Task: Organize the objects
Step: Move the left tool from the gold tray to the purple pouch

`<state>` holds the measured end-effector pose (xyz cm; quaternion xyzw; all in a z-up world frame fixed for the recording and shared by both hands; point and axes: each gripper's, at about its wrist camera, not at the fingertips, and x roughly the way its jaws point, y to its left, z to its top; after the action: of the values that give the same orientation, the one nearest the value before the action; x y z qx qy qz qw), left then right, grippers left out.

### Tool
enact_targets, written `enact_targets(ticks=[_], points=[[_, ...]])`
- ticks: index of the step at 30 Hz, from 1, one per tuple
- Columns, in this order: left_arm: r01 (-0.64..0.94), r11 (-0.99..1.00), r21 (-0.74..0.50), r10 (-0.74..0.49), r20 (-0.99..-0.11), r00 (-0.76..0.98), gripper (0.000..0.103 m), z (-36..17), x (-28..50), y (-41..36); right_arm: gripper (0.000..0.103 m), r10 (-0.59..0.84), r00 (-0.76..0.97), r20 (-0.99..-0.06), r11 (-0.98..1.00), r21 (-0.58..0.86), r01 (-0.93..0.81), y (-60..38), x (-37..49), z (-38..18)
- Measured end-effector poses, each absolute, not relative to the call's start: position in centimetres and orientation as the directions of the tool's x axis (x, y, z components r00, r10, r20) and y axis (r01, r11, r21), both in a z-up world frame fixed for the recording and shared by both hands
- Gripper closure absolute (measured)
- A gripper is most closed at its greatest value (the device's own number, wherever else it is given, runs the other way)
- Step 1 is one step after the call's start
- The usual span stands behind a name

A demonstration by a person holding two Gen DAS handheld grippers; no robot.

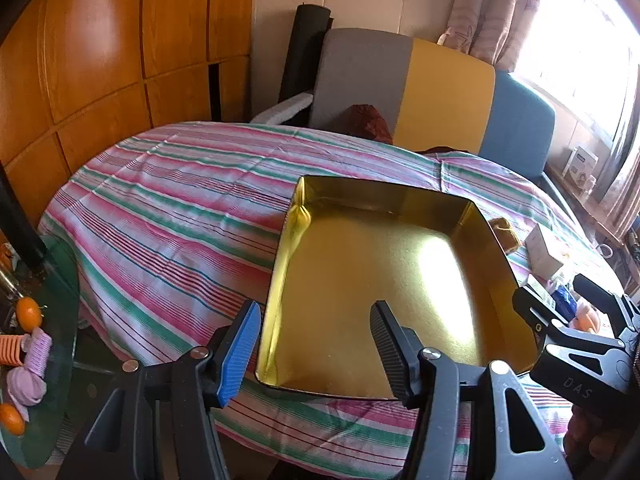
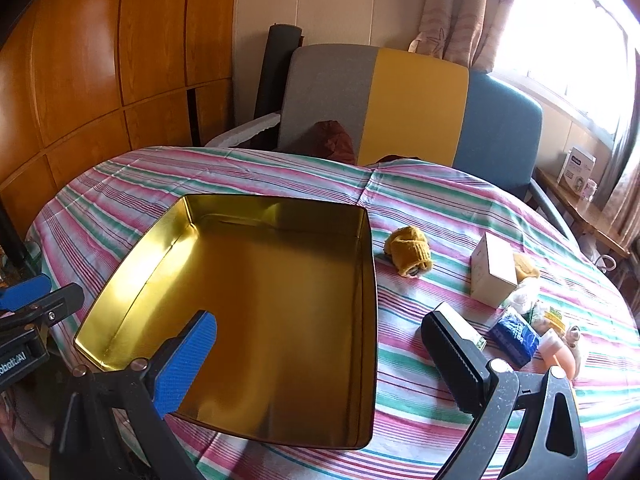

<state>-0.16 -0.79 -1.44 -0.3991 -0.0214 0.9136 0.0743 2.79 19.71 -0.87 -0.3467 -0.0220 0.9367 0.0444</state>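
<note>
Now: gold tin open, nothing inside

Centred on the pink, green and white striped tablecloth (image 2: 420, 216): a shallow rectangular gold metal tin (image 2: 256, 304), lid off, its shiny floor and walls bare, holding no objects. Spread wide above the tin's near left corner in the left wrist view: the left gripper (image 1: 316, 354), blue-padded finger outside the tin's left wall, black finger over the interior, gripping nothing. Also spread wide: the right gripper (image 2: 320, 364), blue finger over the tin's floor, black finger outside the right wall above the cloth, the tin's right wall between the two fingers, gripping nothing; contact with the tin not discernible.

Outside the tin, to its right on the cloth: a rolled mustard-yellow knitted sock (image 2: 408, 254) just beside the far right corner, then a small white cardboard box (image 2: 494, 274), a blue foil packet (image 2: 514, 336) and a huddle of small pale items (image 2: 556, 344) too blurred to name, all apart from the tin.

Behind the table: a grey, yellow and blue panelled chair back (image 2: 416, 108). Off the table's left edge in the left wrist view: a round green glass side table (image 1: 60, 320) bearing small orange fruits (image 1: 28, 314) and a rolled pink sock (image 1: 28, 384).
</note>
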Motion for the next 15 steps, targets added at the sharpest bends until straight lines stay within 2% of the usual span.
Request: enact_targets(ticks=[11, 13, 15], points=[[-0.162, -0.979, -0.120, 0.198, -0.734, -0.650, 0.045, -1.9, -0.4, 0.0, 0.000, 0.080, -0.756, -0.649, -0.997, -0.059, -0.055, 20.4, 2.6, -0.9], [-0.170, -0.976, -0.135, 0.213, -0.740, -0.638, 0.038, -2.0, -0.4, 0.1, 0.000, 0.081, -0.756, -0.649, -0.997, -0.056, -0.059, 20.6, 2.6, -0.9], [-0.177, -0.975, -0.138, 0.220, -0.743, -0.632, 0.037, -2.1, -0.4, 0.3, 0.000, 0.081, -0.756, -0.650, -0.997, -0.053, -0.062, 20.8, 2.6, -1.0]])
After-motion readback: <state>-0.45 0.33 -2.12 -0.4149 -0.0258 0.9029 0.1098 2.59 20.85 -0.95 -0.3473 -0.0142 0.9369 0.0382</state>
